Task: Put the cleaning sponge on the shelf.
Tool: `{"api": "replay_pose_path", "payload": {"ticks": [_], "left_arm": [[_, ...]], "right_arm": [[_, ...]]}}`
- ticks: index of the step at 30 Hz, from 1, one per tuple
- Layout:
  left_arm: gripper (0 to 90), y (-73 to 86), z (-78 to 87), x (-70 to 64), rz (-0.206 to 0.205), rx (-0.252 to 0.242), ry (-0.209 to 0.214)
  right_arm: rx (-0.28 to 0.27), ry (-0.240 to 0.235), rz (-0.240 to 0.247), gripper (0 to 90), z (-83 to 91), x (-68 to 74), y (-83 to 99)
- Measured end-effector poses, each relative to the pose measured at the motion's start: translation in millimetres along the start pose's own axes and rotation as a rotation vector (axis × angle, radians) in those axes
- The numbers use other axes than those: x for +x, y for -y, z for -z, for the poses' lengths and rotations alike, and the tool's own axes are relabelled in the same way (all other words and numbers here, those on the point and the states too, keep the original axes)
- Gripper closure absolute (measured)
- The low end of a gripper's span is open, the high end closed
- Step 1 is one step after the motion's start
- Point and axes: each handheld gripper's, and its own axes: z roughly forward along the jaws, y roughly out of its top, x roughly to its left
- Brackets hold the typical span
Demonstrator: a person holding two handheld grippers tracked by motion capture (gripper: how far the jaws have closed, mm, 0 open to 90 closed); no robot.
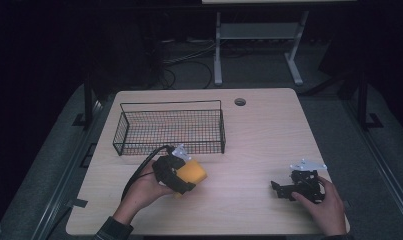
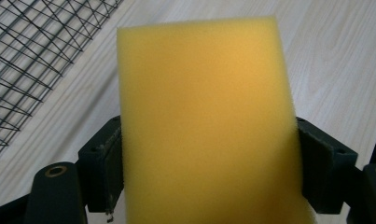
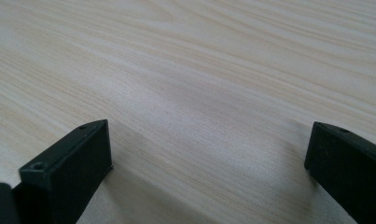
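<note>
We note the person's left hand (image 1: pixel 141 192) entering from the near edge of the pale wood-grain table (image 1: pixel 249 145), wrist bent so that the left gripper (image 1: pixel 188 176) points to the right and slightly away, its black cable looping back over the hand. Its jaws are clamped on a yellow rectangular foam sponge (image 1: pixel 191 173); in the left gripper view the sponge (image 2: pixel 204 121) stands on end between the two black pads (image 2: pixel 106 163), pressed on both flanks. The sponge is held over the table, near the front wall of the basket and outside it; we cannot tell whether its lower edge touches the wood.

The right hand (image 1: pixel 326 205) rests at the near right corner, holding the right gripper (image 1: pixel 279 189) low and pointing left. In the right gripper view its jaws stand wide apart with bare table between them.

Farther off, a black rectangular wire-mesh basket (image 1: pixel 170 129) sits on the table's left half. Beyond it we record a round cable hole (image 1: pixel 240 102) near the far edge, and the white metal legs of another table (image 1: pixel 218 50) on the dark floor behind.
</note>
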Motion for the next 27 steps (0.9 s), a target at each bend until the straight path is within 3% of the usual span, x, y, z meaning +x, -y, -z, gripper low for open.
{"api": "replay_pose_path", "payload": {"ticks": [17, 27], "left_arm": [[21.8, -12.9, 26.5, 23.9, -0.012, -0.01, -0.042], [21.8, -20.3, 37.5, 39.5, 0.001, -0.019, -0.061]], "right_arm": [[0.001, -0.002, 0.0, 0.0, 0.1, 0.0, 0.0], [-0.001, -0.002, 0.002, 0.0, 0.1, -0.1, 0.0]]}}
